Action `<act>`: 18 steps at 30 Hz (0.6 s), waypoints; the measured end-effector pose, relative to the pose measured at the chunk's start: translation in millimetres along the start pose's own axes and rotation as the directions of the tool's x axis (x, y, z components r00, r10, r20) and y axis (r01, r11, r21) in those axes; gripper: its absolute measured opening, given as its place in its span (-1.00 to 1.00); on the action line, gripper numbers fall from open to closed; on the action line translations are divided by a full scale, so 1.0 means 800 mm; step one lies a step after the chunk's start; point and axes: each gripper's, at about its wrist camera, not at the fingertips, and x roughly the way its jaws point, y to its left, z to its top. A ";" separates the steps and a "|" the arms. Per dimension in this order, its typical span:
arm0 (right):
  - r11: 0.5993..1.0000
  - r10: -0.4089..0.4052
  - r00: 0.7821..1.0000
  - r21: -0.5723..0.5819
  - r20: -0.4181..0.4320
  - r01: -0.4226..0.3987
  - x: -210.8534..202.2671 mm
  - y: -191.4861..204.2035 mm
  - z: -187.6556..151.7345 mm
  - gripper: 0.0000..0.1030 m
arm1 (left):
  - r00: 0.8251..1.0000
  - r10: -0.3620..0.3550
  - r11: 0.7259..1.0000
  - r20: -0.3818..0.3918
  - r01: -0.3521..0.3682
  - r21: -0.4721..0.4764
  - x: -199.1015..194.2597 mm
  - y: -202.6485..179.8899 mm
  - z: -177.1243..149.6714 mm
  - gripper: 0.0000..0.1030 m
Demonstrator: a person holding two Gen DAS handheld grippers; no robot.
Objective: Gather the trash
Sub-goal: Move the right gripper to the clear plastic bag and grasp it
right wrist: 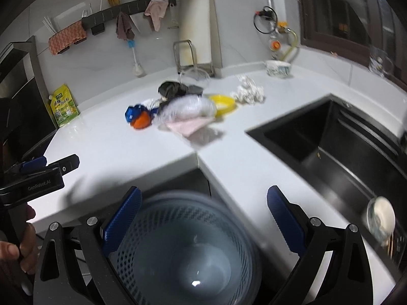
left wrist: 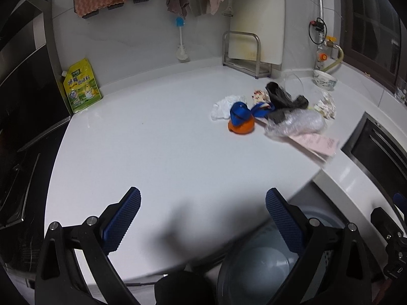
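1. On the white counter (left wrist: 152,139) the trash sat in one loose heap, well ahead of both grippers, near the back wall.
2. Heap held a clear plastic bag (left wrist: 296,123), pink paper (left wrist: 320,145), a black rag (left wrist: 282,97), a blue-and-orange piece (left wrist: 241,120) and crumpled white paper (right wrist: 249,91).
3. My left gripper (left wrist: 203,206) was spread wide, holding nothing, over bare counter.
4. My right gripper (right wrist: 204,203) was also spread wide and empty, above the mesh bin (right wrist: 188,244), which stood below the counter edge.
5. Bag and paper looked light, soft and crushable; I judged a pinch on a raised fold best.
6. Flat pink paper could slip; its overhanging edge looked easiest to grip.
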 end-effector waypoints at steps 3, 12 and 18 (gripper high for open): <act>1.000 0.013 1.000 0.003 0.003 -0.014 0.022 -0.007 0.027 0.83 | 1.000 -0.011 1.000 -0.010 0.011 -0.008 0.024 -0.002 0.020 0.88; 0.995 0.063 0.996 -0.078 -0.057 -0.067 0.118 -0.008 0.101 0.83 | 0.999 -0.019 1.000 -0.031 0.019 -0.019 0.090 -0.011 0.076 0.88; 0.980 0.119 0.990 -0.151 -0.080 -0.130 0.166 0.007 0.129 0.83 | 0.999 -0.024 1.000 -0.040 0.023 -0.013 0.122 -0.015 0.094 0.88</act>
